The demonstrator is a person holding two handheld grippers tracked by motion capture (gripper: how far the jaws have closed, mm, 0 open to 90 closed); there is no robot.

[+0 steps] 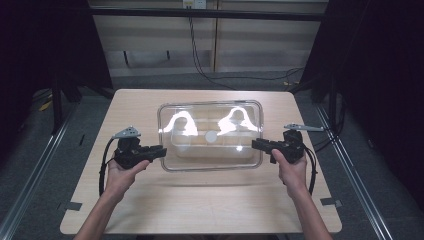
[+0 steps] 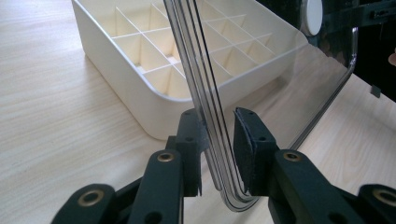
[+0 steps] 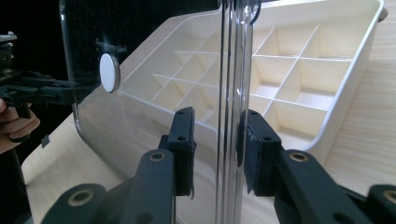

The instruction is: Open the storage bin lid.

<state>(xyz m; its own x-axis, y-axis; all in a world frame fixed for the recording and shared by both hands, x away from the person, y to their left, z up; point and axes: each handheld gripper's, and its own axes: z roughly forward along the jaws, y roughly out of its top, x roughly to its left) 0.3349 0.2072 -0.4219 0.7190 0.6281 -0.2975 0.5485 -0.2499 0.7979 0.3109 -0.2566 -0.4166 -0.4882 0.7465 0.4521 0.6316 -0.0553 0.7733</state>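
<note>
A clear plastic lid (image 1: 210, 107) with a white round disc (image 1: 211, 136) at its middle hangs over a cream box (image 1: 200, 142) divided into several compartments. My left gripper (image 1: 162, 150) is shut on the lid's left rim, and my right gripper (image 1: 255, 144) is shut on its right rim. In the left gripper view the rim (image 2: 219, 154) runs between the pads of that gripper (image 2: 219, 128), with the box (image 2: 116, 60) beyond. In the right gripper view the lid (image 3: 140, 93) passes between the pads of that gripper (image 3: 215, 128), apart from the empty box (image 3: 299, 70).
The box rests mid-table on a light wooden table (image 1: 200, 200) with bare wood in front and at both sides. Metal floor rails (image 1: 35, 165) flank the table, cables (image 1: 240, 77) lie behind it, and dark curtains close both sides.
</note>
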